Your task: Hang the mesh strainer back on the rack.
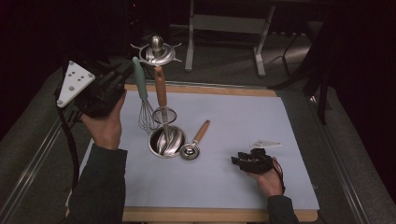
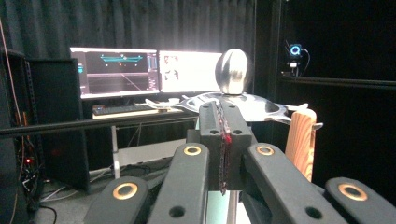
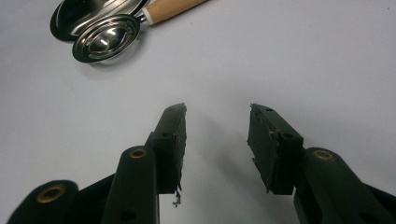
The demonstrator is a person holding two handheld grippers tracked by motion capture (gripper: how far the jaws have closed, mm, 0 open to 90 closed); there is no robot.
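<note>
Gripping whisk handle (image 1: 139,77): left claw (image 1: 125,74)

The room is dim, with dark curtains (image 2: 140,23) hanging behind everything. Two lit monitors (image 2: 144,70) stand side by side on a desk (image 2: 126,113) with a keyboard (image 2: 114,109) in front of them. A dark cabinet (image 2: 56,121) stands at the left. Beyond the wooden-edged table (image 1: 205,89) with its pale mat (image 1: 243,121), a grey carpeted floor (image 1: 224,60) holds the metal legs of another desk (image 1: 229,25).
</note>
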